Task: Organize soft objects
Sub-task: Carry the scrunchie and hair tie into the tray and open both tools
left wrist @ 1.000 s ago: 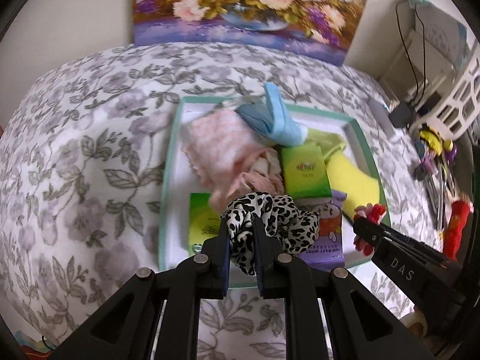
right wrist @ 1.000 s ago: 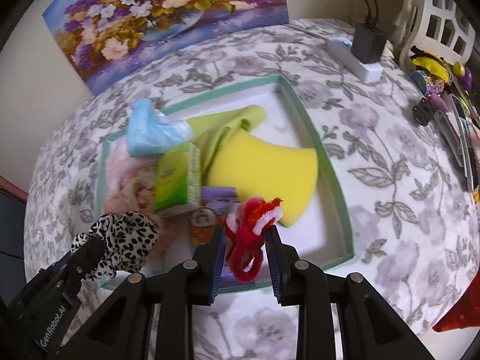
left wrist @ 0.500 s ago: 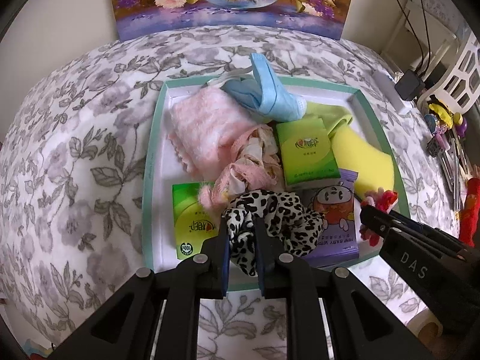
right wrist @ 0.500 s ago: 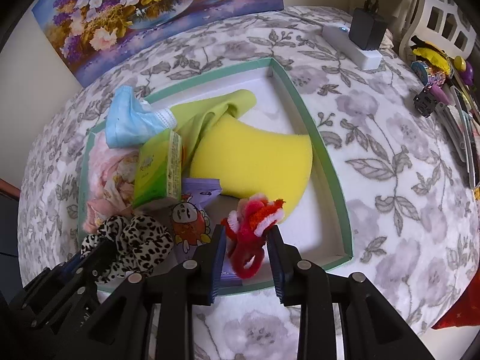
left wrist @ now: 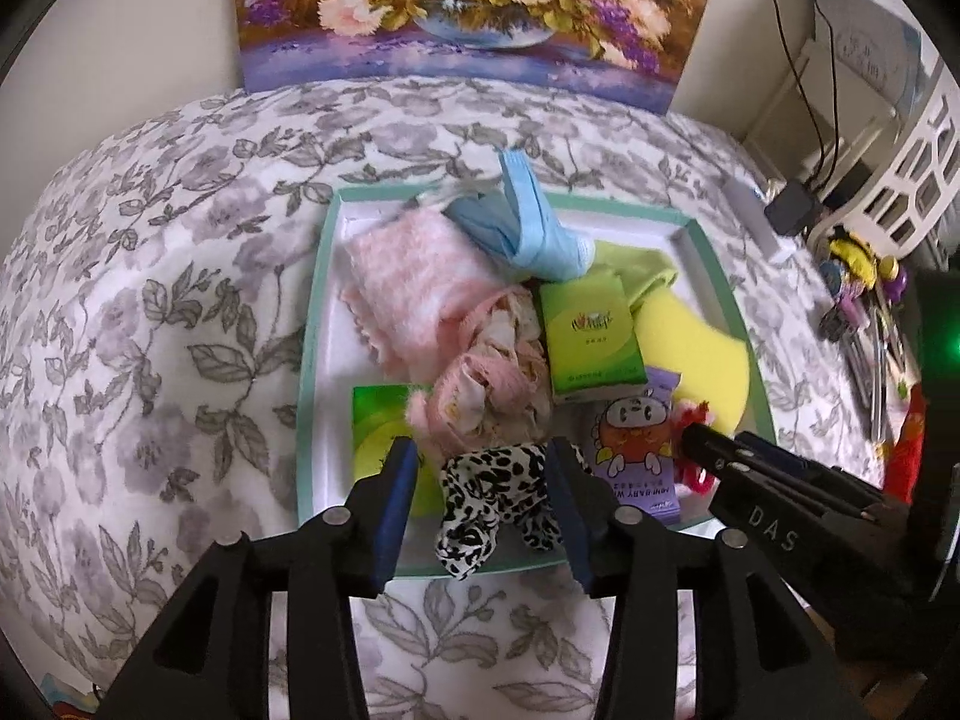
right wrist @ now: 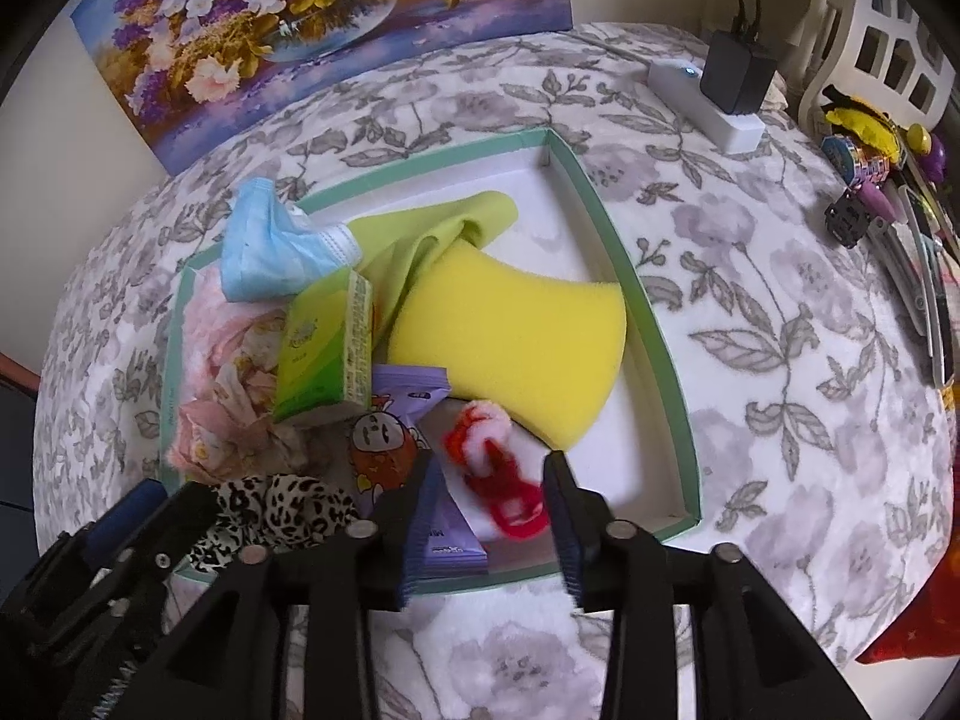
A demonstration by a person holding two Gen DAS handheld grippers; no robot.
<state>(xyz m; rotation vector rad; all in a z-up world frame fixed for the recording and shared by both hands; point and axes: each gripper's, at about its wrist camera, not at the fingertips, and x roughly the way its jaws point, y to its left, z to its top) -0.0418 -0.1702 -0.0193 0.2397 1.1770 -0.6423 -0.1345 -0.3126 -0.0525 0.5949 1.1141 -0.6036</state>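
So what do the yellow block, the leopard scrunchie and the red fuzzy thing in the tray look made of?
Yellow block: likely foam sponge, with a matte, finely pitted face and thick cut edge. Leopard scrunchie: printed fabric, gathered into soft folds. Red fuzzy thing: looks like pipe cleaner or chenille, bristly red and white loops.

**Clearance around the tray**

I see bare white floor in the shallow green-rimmed tray [right wrist: 651, 324] only at its far right corner and in a strip along the left wall. The yellow foam sponge [right wrist: 516, 336], upright green tissue pack [right wrist: 324, 354] and crumpled blue face mask [left wrist: 528, 234] crowd the middle. To the right, a white power strip [right wrist: 705, 102] and scattered clips block approach.
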